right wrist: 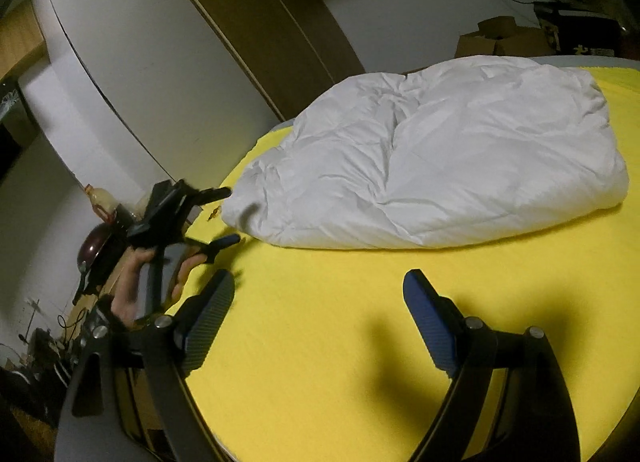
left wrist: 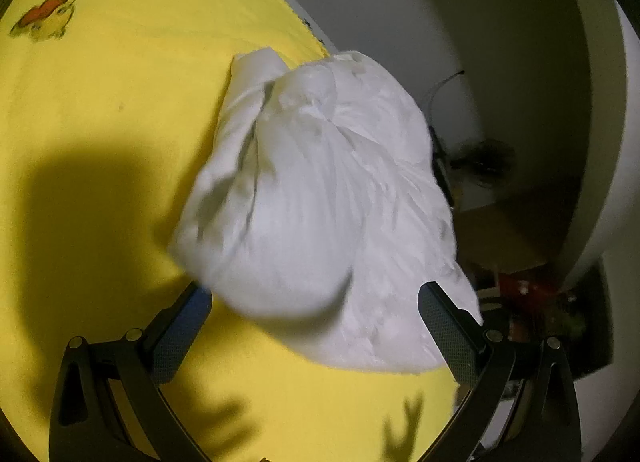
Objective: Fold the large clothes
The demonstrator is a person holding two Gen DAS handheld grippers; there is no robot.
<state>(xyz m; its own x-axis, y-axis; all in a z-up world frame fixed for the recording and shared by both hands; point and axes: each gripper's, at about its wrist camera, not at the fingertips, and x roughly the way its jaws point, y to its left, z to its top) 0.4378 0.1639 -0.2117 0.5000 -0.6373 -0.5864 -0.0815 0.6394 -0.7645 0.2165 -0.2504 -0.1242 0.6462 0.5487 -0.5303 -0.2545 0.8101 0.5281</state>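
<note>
Since the white puffy garment (right wrist: 432,166) is so bulky, the big risk I see is it sliding off: it sits bunched at the far side of the yellow-covered worktop (right wrist: 340,342), and in the left wrist view one end looks like it laps past the worktop edge (left wrist: 308,28) toward the dark floor gap. A hard tug from that side could drag the whole bundle over. It's also springy-looking stuff, so any fold probably pops back open unless it's pressed flat.

Room-wise, the near half of the yellow cover is bare, plenty of space to pull the garment inward and spread it. The wall and wardrobe doors (right wrist: 256,34) sit close behind the far edge, so not much swing room there.

Left claw (right wrist: 228,218) is spread open right beside the garment's corner, gripping nothing. Right claw (right wrist: 320,302) is wide open too, empty, hovering over bare cover well short of the garment.
</note>
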